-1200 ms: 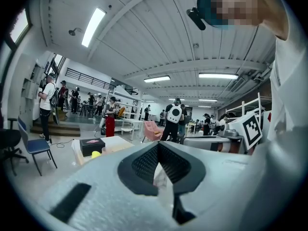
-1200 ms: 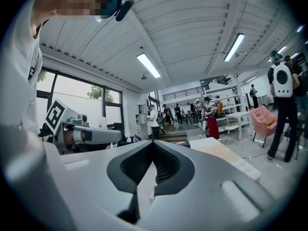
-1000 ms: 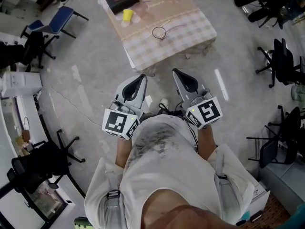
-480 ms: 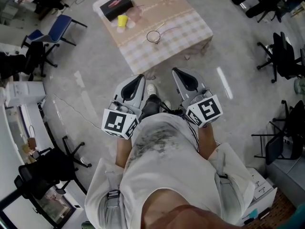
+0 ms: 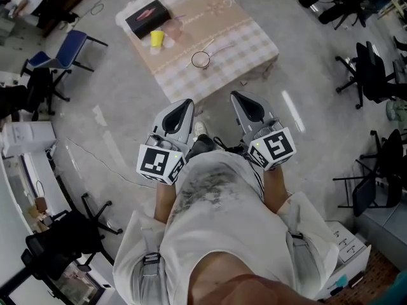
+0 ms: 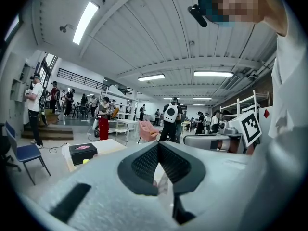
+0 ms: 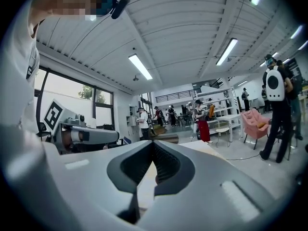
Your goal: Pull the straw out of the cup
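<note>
Right, head view first: the person stands on the floor point(image 5: 114, 119) well short of the counter point(image 5: 248, 37), with the left hand-held gripper point(image 5: 186, 104) and the right hand-held gripper point(image 5: 238, 98) held side by side at chest height. The clear cup point(image 5: 200, 59) sits near the counter's front edge. A thin pale line that I take for the straw point(image 5: 222, 45) leans out of it to the right, but it is too small to be sure. A yellow cup point(image 5: 156, 38) and a black box point(image 5: 147, 18) lie farther back on the left, apart from it.

Over to the left gripper view: the jaws are pressed together with nothing between them, and the black box point(image 6: 83, 153) and yellow cup point(image 6: 85, 161) show far off beyond the tips.

Now the right gripper view: the same here, pads meeting at the tip and empty, pointing level.

The danger, as I judge it, is the cup itself. It looks light and stands close to the edge, so pulling the straw sideways, or without the other hand-held gripper steadying the cup, could drag it over or off the counter. A thin straw could also slip through or get crushed, and neither pair of jaws has been parted for the grab yet
</note>
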Demonstrator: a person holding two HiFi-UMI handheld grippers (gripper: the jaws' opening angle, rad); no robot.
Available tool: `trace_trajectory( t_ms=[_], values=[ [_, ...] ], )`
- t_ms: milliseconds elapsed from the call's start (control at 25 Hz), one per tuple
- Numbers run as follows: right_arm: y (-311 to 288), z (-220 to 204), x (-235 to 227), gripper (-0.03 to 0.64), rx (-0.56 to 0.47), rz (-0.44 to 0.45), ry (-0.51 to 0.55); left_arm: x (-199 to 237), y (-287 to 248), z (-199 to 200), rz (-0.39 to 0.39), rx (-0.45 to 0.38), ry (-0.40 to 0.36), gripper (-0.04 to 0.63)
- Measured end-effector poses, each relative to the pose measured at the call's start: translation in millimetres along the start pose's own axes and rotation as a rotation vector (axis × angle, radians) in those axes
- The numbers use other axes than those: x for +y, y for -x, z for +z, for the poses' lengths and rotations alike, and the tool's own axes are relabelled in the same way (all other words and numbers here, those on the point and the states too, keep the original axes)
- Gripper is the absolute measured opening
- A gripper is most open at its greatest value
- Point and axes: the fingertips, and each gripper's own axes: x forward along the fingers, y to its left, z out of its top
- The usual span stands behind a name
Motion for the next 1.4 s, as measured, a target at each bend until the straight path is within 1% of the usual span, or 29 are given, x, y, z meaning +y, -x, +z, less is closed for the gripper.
trace_trajectory(
  t_ms=[520,720,1160,1400],
  values=[
    [-59.5,-0.2,-23.8,0.009,0.045,-0.039,0.017,56.9,-39.9,2.0,-0.04,0.014,0.026,0.006],
    [-83.7,-2.0,-27.5,0.009,0.064,-0.055,0.024,81.1,-51.6,-0.3,-0.059,0.031,0.028,0.006],
    [-128.0,-7.5,-34.3,0.009,0.093,-0.101,0.031,117.5,-75.5,-6.3,-0.144,0.07,0.019,0.006],
    [-143.1,-8.2,-33.4,0.009,0.086,-0.12,0.026,132.6,-81.0,-11.8,-0.184,0.095,0.016,0.006]
  ],
)
